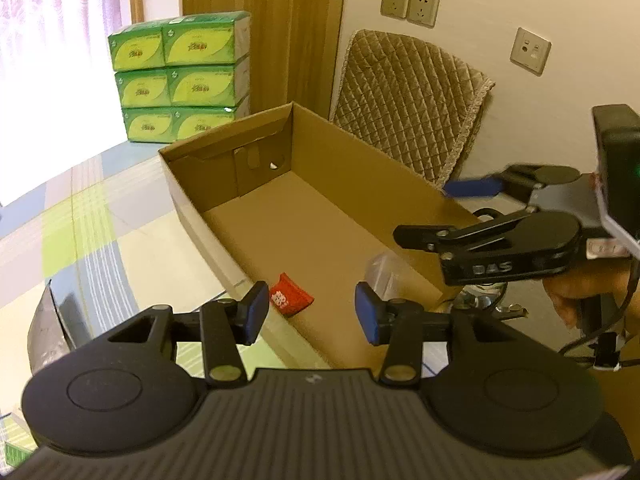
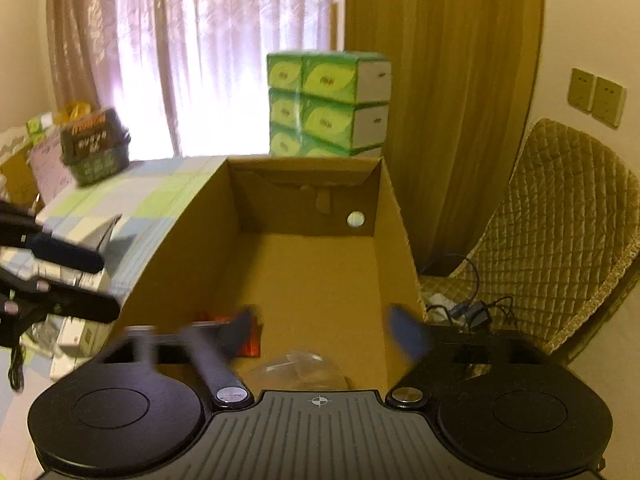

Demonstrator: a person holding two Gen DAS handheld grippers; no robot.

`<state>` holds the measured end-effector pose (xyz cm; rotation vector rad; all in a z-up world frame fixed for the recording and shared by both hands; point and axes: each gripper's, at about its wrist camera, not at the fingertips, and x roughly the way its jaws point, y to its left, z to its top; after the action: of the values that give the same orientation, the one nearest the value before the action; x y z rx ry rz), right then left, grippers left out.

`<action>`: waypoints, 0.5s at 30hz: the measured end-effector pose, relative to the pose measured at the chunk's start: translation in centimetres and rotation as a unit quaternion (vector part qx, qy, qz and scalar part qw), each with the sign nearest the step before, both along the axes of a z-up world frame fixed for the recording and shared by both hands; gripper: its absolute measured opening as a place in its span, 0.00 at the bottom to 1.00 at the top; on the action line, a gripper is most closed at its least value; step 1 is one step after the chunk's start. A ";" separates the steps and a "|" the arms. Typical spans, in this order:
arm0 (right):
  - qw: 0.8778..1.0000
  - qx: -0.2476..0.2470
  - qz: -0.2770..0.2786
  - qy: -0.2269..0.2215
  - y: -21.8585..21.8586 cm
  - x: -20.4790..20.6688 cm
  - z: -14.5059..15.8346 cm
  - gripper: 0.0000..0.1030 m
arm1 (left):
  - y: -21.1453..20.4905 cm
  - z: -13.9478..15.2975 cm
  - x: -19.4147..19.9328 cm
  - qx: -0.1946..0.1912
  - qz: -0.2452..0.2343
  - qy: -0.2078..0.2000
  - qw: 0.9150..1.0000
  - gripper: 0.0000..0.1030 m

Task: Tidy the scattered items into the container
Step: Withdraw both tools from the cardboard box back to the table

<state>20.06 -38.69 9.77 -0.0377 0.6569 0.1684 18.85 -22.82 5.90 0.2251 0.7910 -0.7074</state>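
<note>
An open cardboard box (image 1: 208,204) (image 2: 188,224) lies on the checked tablecloth. Inside it, near the front end, are a small red packet (image 1: 291,300) (image 2: 250,344) and a clear plastic bag (image 1: 382,274) (image 2: 298,368). My left gripper (image 1: 312,314) is open over the box's near left wall, with nothing between its blue pads. My right gripper (image 2: 326,330) is open above the box's near end, blurred, and holds nothing. In the left wrist view the right gripper (image 1: 440,210) hangs over the box's right wall, with a hand on its handle.
Stacked green tissue packs (image 1: 180,76) (image 2: 326,104) stand behind the box. A quilted chair (image 1: 412,104) (image 2: 560,232) is on the right, with cables (image 2: 468,304) on its seat. A dark basket (image 2: 96,148) sits far left on the table. A silvery packet (image 1: 48,332) lies near the left gripper.
</note>
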 end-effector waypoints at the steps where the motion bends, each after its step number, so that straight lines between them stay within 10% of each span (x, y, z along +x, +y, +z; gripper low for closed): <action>1: 1.000 0.002 0.002 -0.003 0.0 -0.1 0.1 0.89 | 0.2 -0.1 -0.1 0.000 0.001 0.001 1.000 0.41; 15: 1.000 -0.001 0.003 -0.004 0.6 -1.7 0.5 0.89 | 2.9 -0.2 -1.9 -0.007 0.025 0.004 1.000 0.62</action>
<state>18.34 -38.10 10.23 -0.0421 0.6488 0.1723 16.91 -19.92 5.70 0.1890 0.7973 -0.6662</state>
